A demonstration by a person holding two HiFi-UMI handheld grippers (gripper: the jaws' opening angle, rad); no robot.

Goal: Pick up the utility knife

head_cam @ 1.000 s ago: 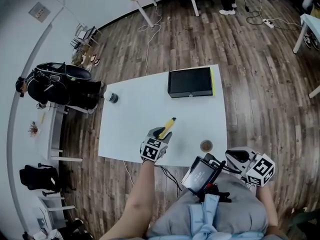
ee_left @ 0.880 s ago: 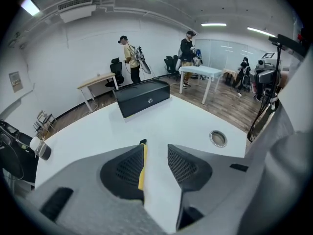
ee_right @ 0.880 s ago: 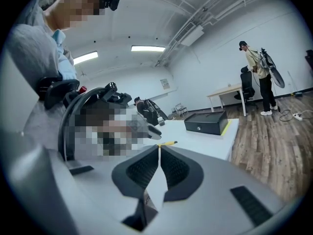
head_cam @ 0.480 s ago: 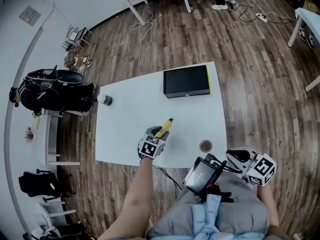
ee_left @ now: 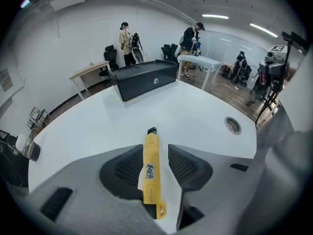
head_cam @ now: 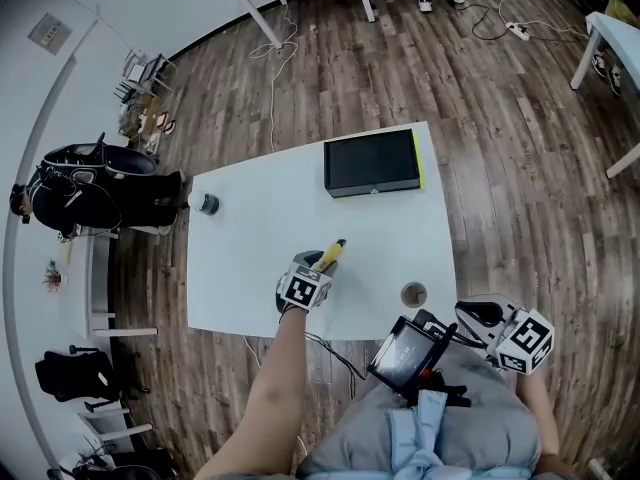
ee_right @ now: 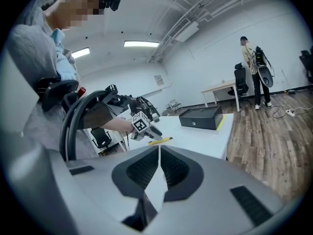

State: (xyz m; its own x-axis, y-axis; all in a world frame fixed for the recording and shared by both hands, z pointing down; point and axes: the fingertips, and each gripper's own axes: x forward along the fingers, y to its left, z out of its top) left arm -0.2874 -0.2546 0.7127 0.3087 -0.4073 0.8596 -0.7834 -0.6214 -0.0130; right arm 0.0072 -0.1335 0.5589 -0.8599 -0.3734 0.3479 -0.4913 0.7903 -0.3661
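The yellow utility knife [head_cam: 332, 254] with a black tip is clamped between the jaws of my left gripper [head_cam: 318, 268], over the front part of the white table [head_cam: 255, 233]. In the left gripper view the knife [ee_left: 151, 168] runs lengthwise between the pads of that gripper [ee_left: 155, 150], tip pointing away from me. I cannot tell whether it touches the tabletop. My right gripper [head_cam: 478, 314] hangs off the table's front right, by the person's lap. Its jaws are shut with nothing between them [ee_right: 159, 148]. In its view the knife [ee_right: 160, 140] sticks out of the left gripper [ee_right: 145, 131].
A black box [head_cam: 372, 163] with a yellow edge lies at the table's far right. A round grommet [head_cam: 413, 294] sits near the front right edge and a small dark cup [head_cam: 208, 204] at the far left edge. A screen device [head_cam: 405, 352] hangs at the person's waist.
The left gripper keeps its hold on the knife and stays almost where it was. The head view has drifted slightly. The right gripper has not moved.
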